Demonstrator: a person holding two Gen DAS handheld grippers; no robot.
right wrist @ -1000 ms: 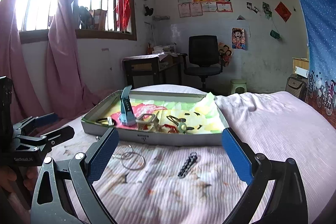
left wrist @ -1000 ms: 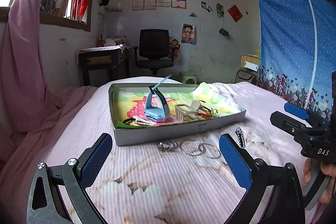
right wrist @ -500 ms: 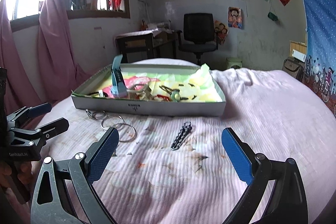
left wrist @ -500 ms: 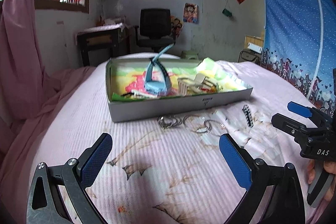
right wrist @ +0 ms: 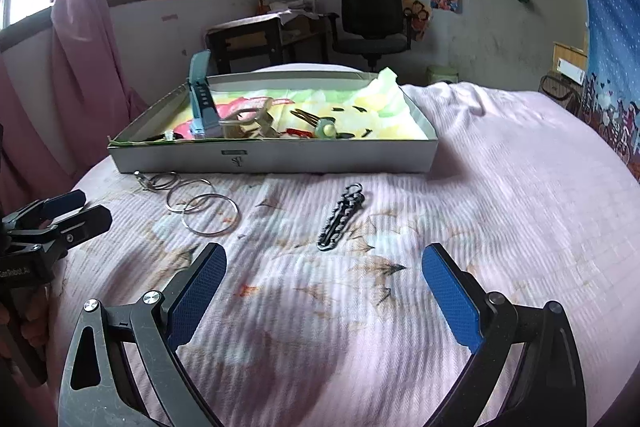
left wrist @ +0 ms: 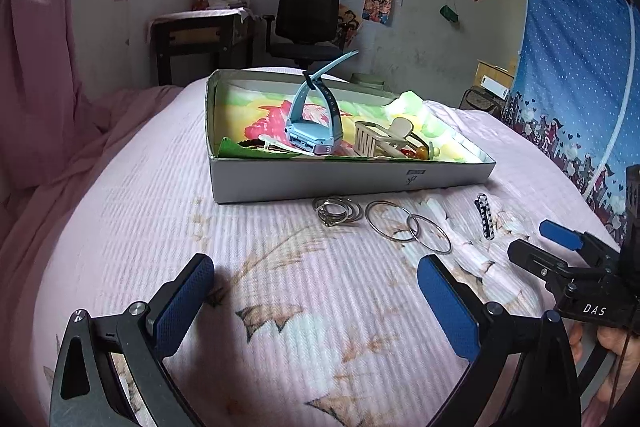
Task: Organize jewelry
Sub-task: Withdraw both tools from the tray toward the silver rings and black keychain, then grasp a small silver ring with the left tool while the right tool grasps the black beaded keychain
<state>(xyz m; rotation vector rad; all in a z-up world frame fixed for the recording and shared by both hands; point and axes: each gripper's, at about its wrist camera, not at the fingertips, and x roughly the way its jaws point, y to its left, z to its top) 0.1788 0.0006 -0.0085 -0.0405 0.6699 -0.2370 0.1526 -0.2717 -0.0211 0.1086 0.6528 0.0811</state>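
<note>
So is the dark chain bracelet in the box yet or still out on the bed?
Out. The dark chain bracelet lies stretched on the pink bedspread, in front of the box, untouched by either gripper.

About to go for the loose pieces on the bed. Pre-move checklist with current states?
1. Right gripper open, empty: ok.
2. Left gripper open, empty: ok.
3. Dark chain unobstructed ahead of right gripper: ok.
4. Metal rings separate for a single pick: not ok, they overlap.
5. Tray has free space: ok, right part of its liner is bare.
6. Grippers apart from each other: ok.
</note>
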